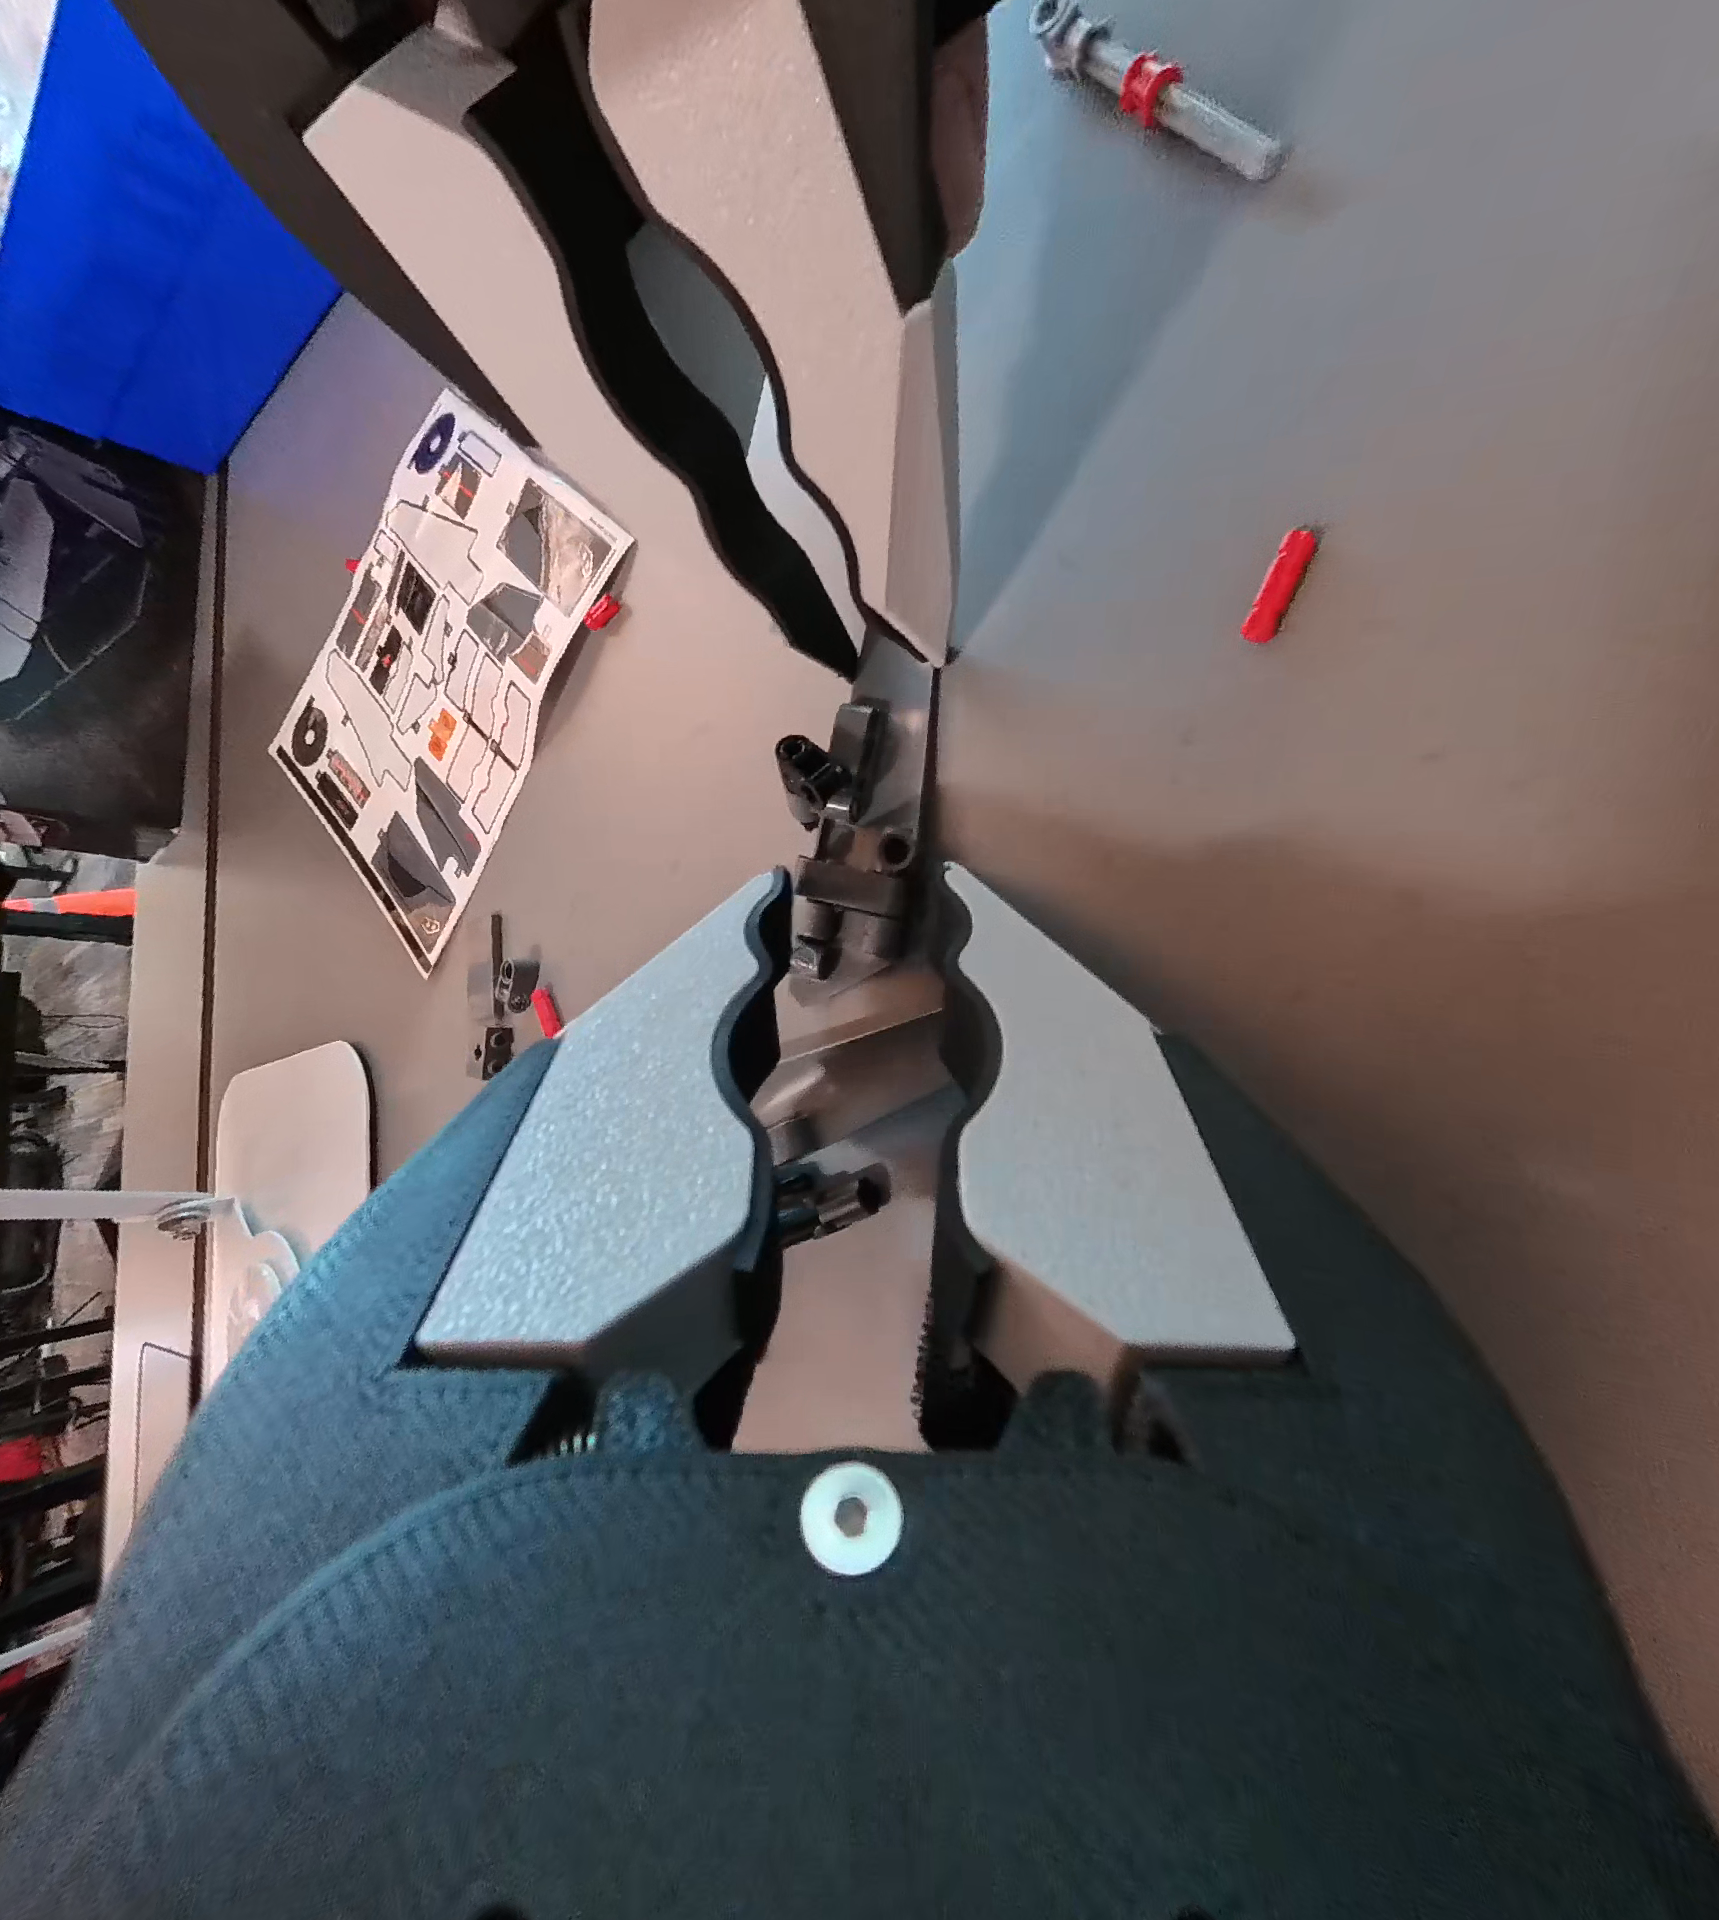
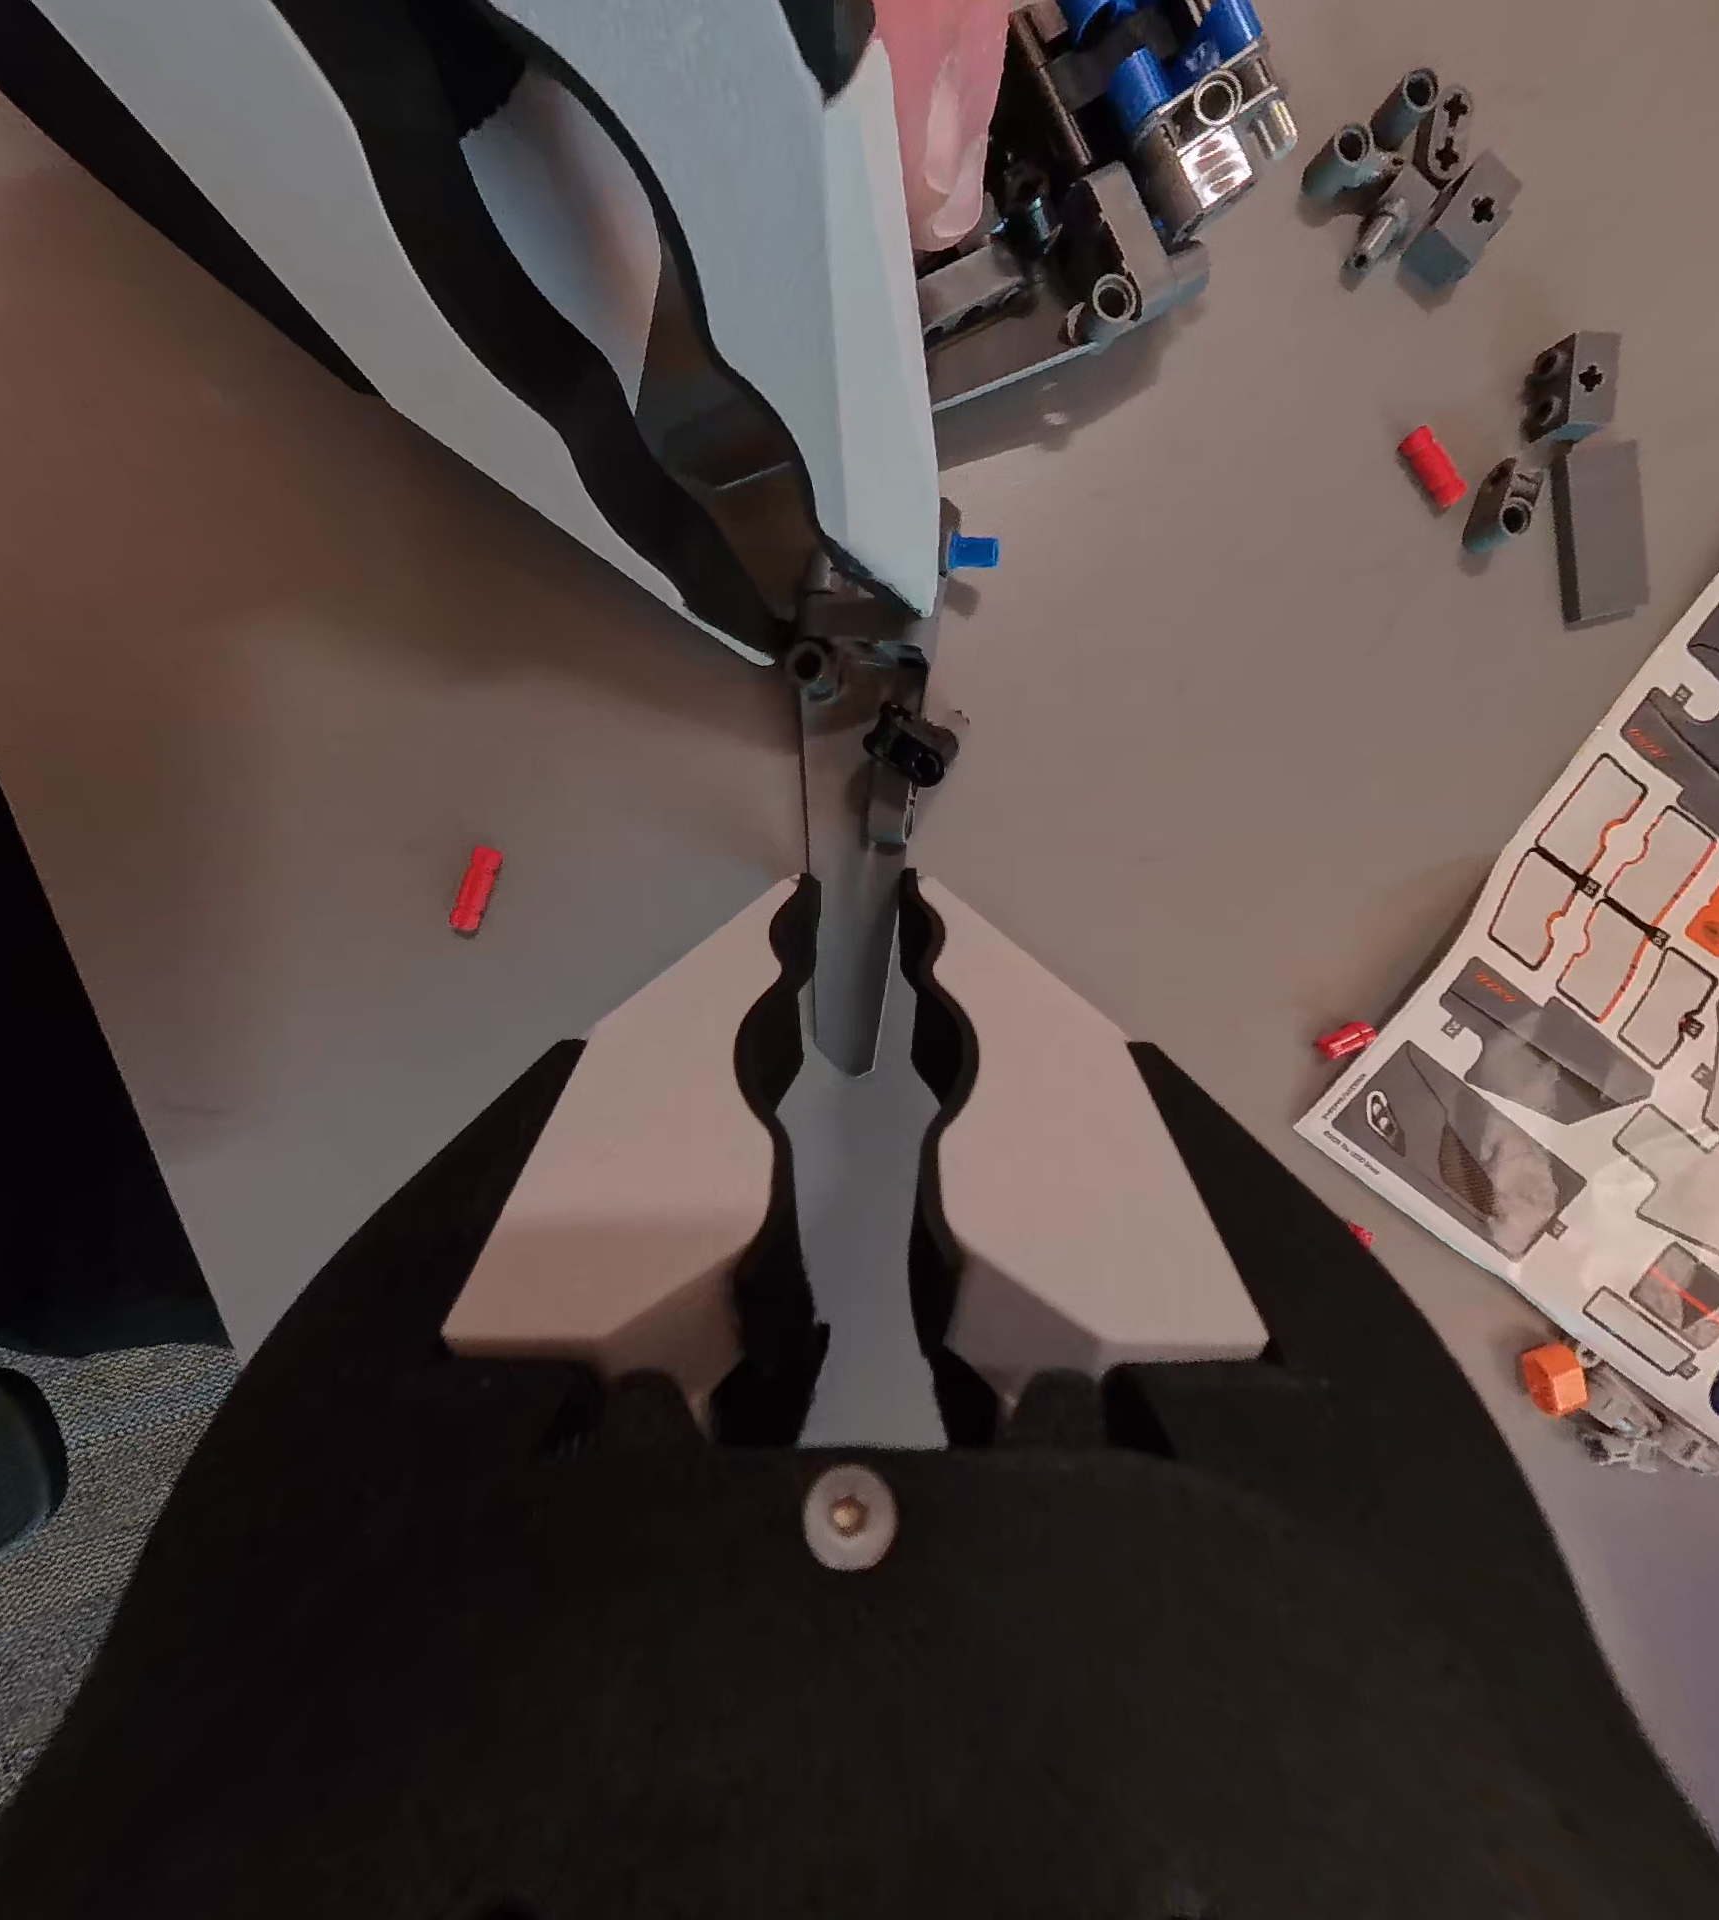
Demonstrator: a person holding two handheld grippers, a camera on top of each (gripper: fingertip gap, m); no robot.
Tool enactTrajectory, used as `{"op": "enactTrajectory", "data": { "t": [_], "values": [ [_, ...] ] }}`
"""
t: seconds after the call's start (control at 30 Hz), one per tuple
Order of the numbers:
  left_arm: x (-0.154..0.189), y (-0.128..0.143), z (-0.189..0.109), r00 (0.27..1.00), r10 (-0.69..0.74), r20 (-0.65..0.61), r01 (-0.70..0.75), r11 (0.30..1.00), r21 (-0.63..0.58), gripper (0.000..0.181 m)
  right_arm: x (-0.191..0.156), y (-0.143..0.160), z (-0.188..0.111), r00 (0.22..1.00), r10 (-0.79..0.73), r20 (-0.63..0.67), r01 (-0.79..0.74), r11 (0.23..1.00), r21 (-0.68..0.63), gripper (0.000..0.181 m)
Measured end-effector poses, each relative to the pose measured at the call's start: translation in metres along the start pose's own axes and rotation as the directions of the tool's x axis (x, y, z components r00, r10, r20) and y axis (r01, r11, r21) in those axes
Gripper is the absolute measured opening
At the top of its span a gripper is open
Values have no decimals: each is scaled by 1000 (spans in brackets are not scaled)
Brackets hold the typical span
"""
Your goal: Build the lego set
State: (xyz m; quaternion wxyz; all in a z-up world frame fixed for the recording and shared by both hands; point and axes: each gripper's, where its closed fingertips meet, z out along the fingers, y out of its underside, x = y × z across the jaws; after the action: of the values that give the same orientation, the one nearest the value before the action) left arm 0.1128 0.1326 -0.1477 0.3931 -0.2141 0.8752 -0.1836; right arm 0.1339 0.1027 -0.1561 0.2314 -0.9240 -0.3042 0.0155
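Note:
Both grippers hold one small Lego assembly above the grey table (image 2: 1198, 727). It is a thin grey panel (image 2: 847, 997) with dark grey connector blocks (image 1: 850, 904) and a black connector (image 2: 905, 750) on it. My left gripper (image 1: 860, 904) is shut on the dark grey block end. My right gripper (image 2: 855, 883) is shut on the panel's other end. In the left wrist view the right gripper (image 1: 896, 644) comes in from the top. In the right wrist view the left gripper (image 2: 834, 613) comes in from the upper left. The tips nearly face each other.
A sticker sheet (image 2: 1613, 1039) lies at the right, with an orange piece (image 2: 1551, 1377) below it. A partial build with blue parts (image 2: 1125, 177) and loose grey pieces (image 2: 1406, 177) lie at the back. Red pins (image 2: 476, 886) (image 1: 1279, 587), a grey axle (image 1: 1161, 88) and a blue box (image 1: 138, 260) are around.

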Motion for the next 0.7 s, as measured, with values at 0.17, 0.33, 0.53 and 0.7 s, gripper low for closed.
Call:
{"op": "enactTrajectory", "data": {
  "t": [0.17, 0.33, 0.53, 0.7],
  "values": [
    [1, 0, 0, 1000, 23, 6, -23, 1000, 0, 21, -3, 1, -1, 1000, 31, 1, -31, 999, 10, 13],
    [-1, 2, 1, 999, 40, 27, -39, 999, -14, 17, -8, 1, -6, 998, 58, 8, -59, 998, 31, 0],
    [-6, 4, 1, 997, 58, 54, -57, 998, -25, 13, -11, 6, -7, 997, 77, -9, -77, 997, 27, 0],
    [-4, 6, 4, 998, 52, 39, -51, 998, -24, 11, -6, 0, -14, 992, 126, -1, -125, 987, 101, 15]
  ]
}}
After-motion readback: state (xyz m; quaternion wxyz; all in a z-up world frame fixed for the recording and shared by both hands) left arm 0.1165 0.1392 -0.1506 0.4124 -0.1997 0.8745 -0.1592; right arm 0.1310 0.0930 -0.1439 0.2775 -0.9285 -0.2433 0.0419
